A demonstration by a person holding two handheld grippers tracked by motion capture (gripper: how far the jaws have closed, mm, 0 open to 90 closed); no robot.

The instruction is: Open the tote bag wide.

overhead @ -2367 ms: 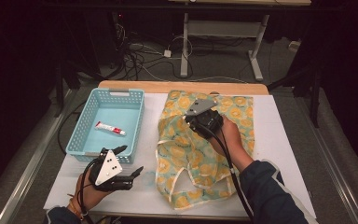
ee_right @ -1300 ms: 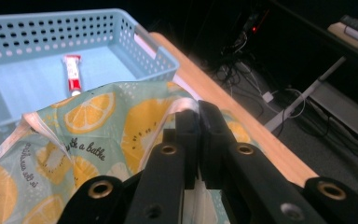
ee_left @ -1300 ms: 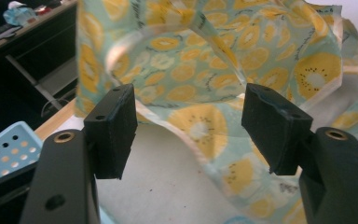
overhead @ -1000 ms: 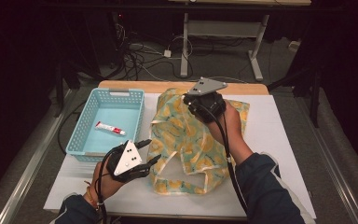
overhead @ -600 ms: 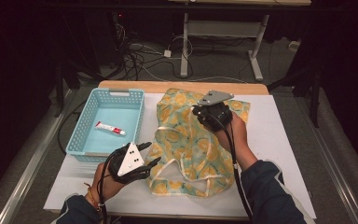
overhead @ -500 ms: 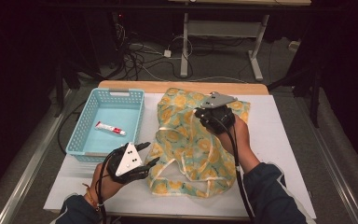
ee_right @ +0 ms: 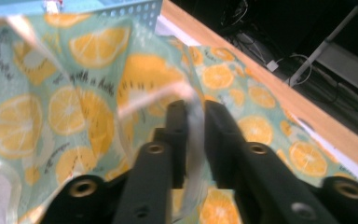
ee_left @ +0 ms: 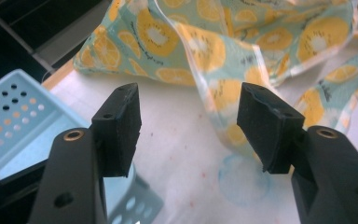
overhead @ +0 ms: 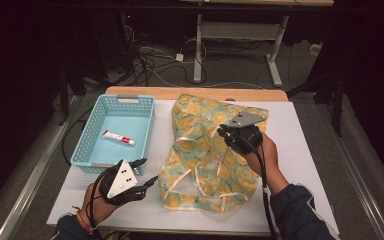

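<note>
A mint cloth printed with orange slices (overhead: 205,150) lies crumpled on the white table top (overhead: 305,150), its white-trimmed straps loose at the front. My right gripper (overhead: 221,133) sits low over the cloth's middle. In the right gripper view its jaws (ee_right: 196,112) have just been opening; a strip of the cloth's white trim (ee_right: 193,140) hangs in the narrow gap, unpressed. My left gripper (overhead: 149,170) stands open by the cloth's front left edge. In the left gripper view its jaws (ee_left: 189,121) hold nothing, with the cloth (ee_left: 261,42) just beyond them.
A light blue basket (overhead: 87,145) stands at the left with a small red and white tube (overhead: 118,137) in it; its corner (ee_left: 9,116) is near my left gripper. A wooden strip (overhead: 195,92) edges the table's far side. Cables and desk legs lie on the floor behind.
My right gripper came down and toward the front with the cloth, and the raised fold settled onto the table. My left gripper shifted right toward the cloth's edge.
</note>
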